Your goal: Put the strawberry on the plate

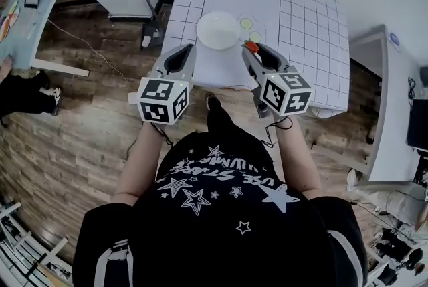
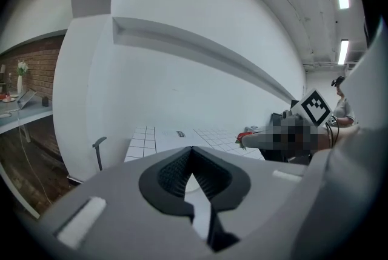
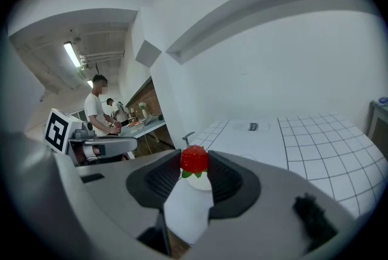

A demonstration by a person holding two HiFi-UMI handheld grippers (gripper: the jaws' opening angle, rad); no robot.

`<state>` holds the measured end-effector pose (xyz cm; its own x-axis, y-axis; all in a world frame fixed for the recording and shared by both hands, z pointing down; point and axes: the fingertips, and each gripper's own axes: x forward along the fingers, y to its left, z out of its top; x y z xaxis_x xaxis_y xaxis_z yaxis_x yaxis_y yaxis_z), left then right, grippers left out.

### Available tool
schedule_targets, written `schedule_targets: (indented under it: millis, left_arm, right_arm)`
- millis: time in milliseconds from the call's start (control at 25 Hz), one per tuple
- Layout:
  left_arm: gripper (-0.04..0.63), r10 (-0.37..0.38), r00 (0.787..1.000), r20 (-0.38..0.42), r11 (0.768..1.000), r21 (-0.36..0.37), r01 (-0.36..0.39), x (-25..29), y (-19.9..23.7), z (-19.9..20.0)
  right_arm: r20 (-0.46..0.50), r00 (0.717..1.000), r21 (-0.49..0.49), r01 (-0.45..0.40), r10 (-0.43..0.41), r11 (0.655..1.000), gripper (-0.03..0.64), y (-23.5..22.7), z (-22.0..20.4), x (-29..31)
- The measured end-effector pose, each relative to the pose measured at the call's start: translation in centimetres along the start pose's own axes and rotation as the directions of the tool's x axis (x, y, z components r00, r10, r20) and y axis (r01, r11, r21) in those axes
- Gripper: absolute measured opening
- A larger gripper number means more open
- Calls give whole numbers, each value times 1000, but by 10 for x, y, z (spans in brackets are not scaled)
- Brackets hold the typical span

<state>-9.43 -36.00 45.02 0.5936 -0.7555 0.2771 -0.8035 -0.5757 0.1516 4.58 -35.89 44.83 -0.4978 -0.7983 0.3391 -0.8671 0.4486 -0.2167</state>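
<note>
Jaws: right gripper (image 3: 194, 163) pinches the strawberry (image 3: 194, 157); left gripper (image 2: 192, 153) closed, empty.
Progress: grasp done (strawberry near plate (image 1: 218, 30)); placing remains.

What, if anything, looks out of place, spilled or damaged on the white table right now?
Nothing stands out. The round white plate lies on the white gridded table with no visible spill or damage. The red strawberry is not on the plate yet only because the right claw is pinching it at its tips, just beside the plate.
</note>
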Motion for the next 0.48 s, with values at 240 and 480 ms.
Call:
schedule_targets:
  millis: [240, 480]
  left_arm:
    - [9, 30, 999, -44, 999, -33, -32, 47, 28, 8]
    - [9, 64, 990, -128, 996, -59, -72, 111, 61, 27]
  right_arm:
    - [-72, 995, -18, -69, 67, 997, 146, -21, 15, 56]
    - [-175, 973, 19, -149, 150, 989, 146, -52, 33, 123]
